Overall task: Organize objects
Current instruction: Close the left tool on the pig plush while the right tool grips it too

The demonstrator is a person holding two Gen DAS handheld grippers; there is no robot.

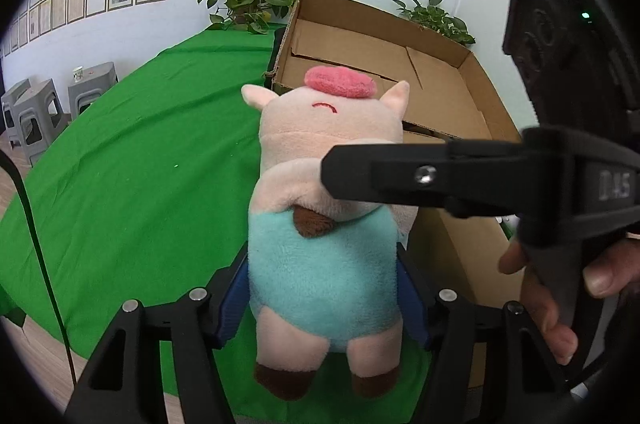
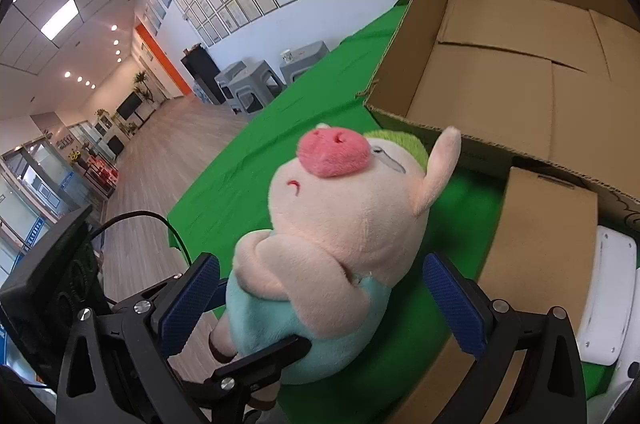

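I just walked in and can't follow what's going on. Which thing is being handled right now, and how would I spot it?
Find the big open cardboard box on the green tablecloth. Just in front of it, the left gripper holds a plush pig by its middle. It is the only soft toy: pink snout, peach body, turquoise overalls, brown hooves.

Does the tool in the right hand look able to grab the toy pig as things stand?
Probably yes. The toy pig sits between the open pads of the right tool with nothing in the way. The left tool grips it lower down, on the teal belly, leaving the chest free.
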